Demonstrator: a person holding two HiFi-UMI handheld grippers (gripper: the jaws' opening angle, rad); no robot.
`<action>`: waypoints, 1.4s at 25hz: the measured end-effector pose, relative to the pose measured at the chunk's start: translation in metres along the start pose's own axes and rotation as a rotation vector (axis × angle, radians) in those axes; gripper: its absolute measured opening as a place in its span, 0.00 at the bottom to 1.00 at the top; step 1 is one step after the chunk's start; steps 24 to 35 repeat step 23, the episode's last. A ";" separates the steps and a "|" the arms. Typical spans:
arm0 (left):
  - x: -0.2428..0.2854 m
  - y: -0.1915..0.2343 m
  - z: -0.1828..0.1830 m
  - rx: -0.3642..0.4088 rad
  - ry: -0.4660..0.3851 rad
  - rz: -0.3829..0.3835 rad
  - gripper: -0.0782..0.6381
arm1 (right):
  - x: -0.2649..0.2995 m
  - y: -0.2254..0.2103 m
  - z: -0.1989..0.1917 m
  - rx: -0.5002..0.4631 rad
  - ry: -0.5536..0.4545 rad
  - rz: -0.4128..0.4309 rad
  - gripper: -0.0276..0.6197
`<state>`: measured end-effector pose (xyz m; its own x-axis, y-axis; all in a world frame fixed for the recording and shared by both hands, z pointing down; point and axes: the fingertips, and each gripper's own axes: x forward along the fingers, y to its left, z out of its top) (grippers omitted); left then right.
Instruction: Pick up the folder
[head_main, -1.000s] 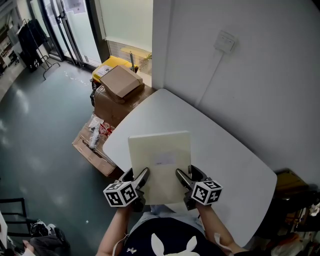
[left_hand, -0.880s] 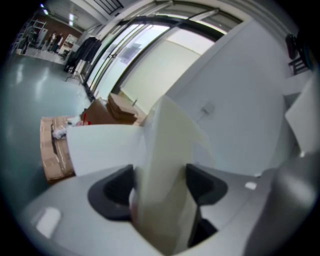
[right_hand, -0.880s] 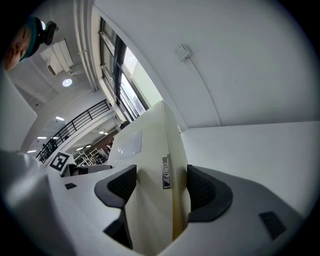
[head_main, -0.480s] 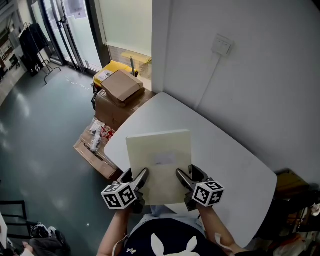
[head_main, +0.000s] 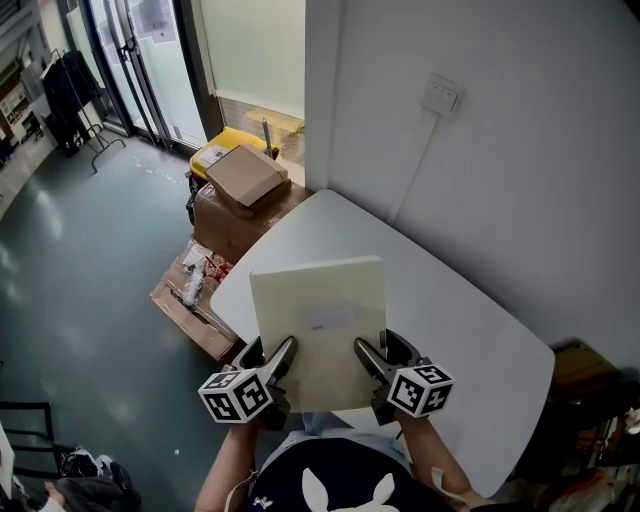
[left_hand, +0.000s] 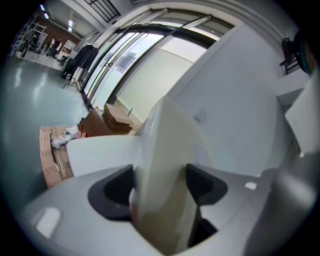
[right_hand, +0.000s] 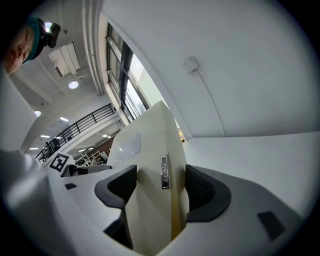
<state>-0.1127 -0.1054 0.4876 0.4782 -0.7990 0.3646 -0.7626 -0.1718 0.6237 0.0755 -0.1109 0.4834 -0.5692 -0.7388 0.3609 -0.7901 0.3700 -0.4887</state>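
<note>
A cream folder with a clear label pocket is held up above the white table, tilted toward me. My left gripper is shut on its lower left edge, and my right gripper is shut on its lower right edge. In the left gripper view the folder stands edge-on between the dark pads. The right gripper view shows the folder clamped between both pads, its metal spine tag facing the camera.
Cardboard boxes and a yellow bin are stacked on the floor beyond the table's far left corner. A white wall with a socket runs along the table's right side. Grey floor opens to the left.
Both grippers have raised the folder a little higher and tipped it more upright; it looks slightly larger in the head view. The grip on both edges is unchanged.
</note>
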 end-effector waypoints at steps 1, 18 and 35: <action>-0.001 -0.001 0.001 0.000 -0.004 -0.002 0.55 | -0.001 0.001 0.001 -0.004 -0.003 0.001 0.49; -0.020 -0.030 0.023 0.033 -0.085 -0.032 0.55 | -0.025 0.022 0.030 -0.053 -0.082 0.014 0.49; -0.027 -0.043 0.038 0.057 -0.130 -0.043 0.55 | -0.033 0.031 0.047 -0.079 -0.122 0.026 0.49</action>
